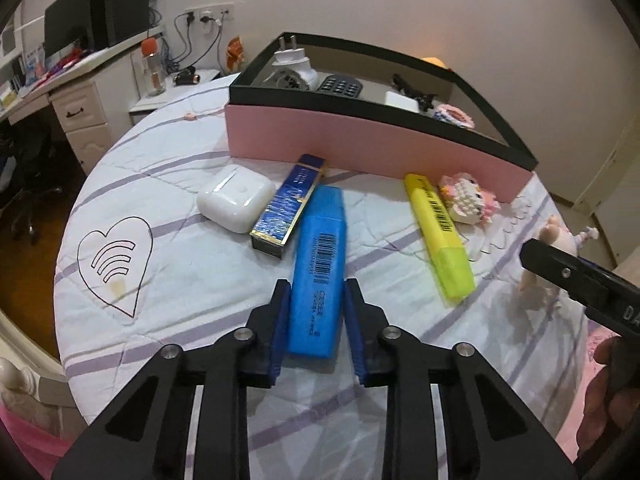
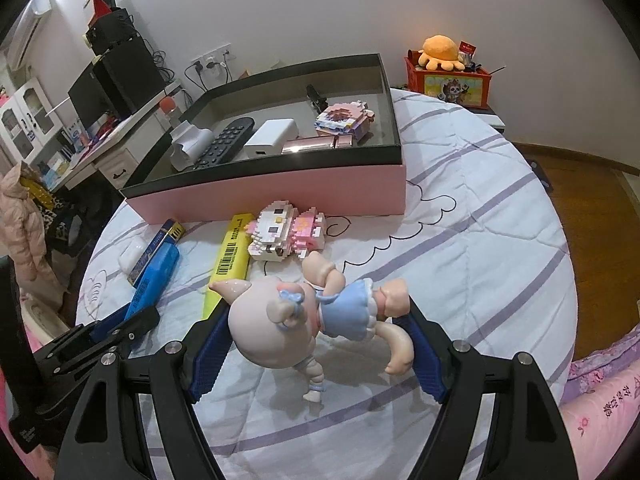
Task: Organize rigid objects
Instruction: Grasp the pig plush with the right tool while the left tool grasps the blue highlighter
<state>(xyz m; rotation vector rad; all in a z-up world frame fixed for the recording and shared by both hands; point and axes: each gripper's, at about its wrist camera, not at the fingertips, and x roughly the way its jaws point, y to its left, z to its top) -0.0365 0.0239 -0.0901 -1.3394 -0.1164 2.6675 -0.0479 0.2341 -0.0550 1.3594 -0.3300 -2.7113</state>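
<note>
Left tool (image 1: 316, 300) clamped on blue highlighter (image 1: 318, 268), pads pressing both long sides near its close end; highlighter flat on the bed (image 1: 180, 280), far end toward the box. Right tool (image 2: 316, 344) spread wide, clamped on pig doll (image 2: 304, 316): one pad on the head, other on a leg; doll off the quilt, shadow below.

Just beyond blue highlighter, touching its left edge: blue-gold slim box (image 1: 286, 206), angled. Left of that, white earbuds case (image 1: 236, 198), touching or just beside the slim box. Right, apart: yellow highlighter (image 1: 438, 236), cap end nearest. Brick-built kitten figure (image 1: 468, 200) just beside its far end.

Behind all: pink box (image 1: 360, 148) with dark rim, open top. Inside, per right wrist view: white plug adapter (image 2: 188, 146), black remote (image 2: 226, 142), white charger block (image 2: 272, 138), pink metallic bar (image 2: 316, 145), brick-built pastel figure (image 2: 344, 118), small dark item at back, too small to identify.
</note>
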